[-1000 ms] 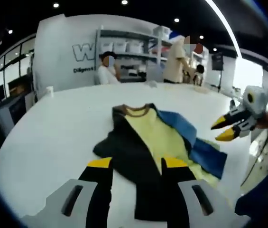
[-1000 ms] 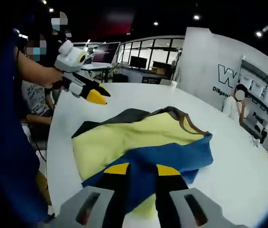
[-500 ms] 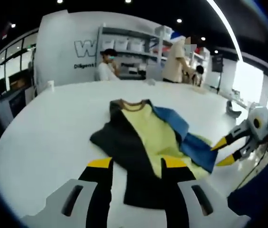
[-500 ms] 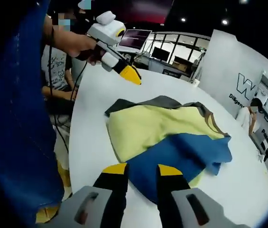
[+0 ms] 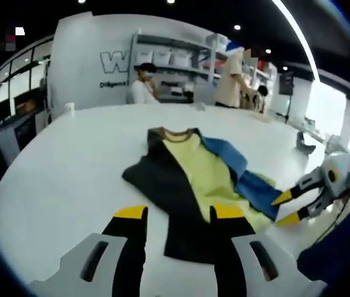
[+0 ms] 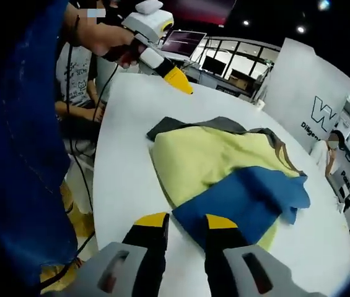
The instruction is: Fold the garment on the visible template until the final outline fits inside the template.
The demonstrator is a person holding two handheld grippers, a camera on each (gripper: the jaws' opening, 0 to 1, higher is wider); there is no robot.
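A garment lies flat on the white table point(image 5: 69, 161); its black panel point(image 5: 162, 185) is on the left, yellow point(image 5: 205, 173) in the middle, blue point(image 5: 249, 182) on the right, with a brown collar at the far end. My left gripper point(image 5: 179, 213) hovers open over the black hem, holding nothing. My right gripper point(image 5: 286, 208) comes in from the right, open, its yellow tips just off the blue corner. In the right gripper view the garment's blue part point(image 6: 243, 198) reaches up to my right gripper point(image 6: 187, 221), and the left gripper point(image 6: 178, 80) hangs above the far table edge.
A small white cup point(image 5: 69, 109) stands at the far left of the table. People stand and sit by the shelves point(image 5: 175, 62) behind. A seated person point(image 6: 75, 74) is beyond the table edge. My holder's blue clothing point(image 6: 26, 154) covers the left side of the right gripper view.
The right gripper has come down from above the table to the blue corner of the garment. The left gripper has lifted a little. The garment keeps its shape.
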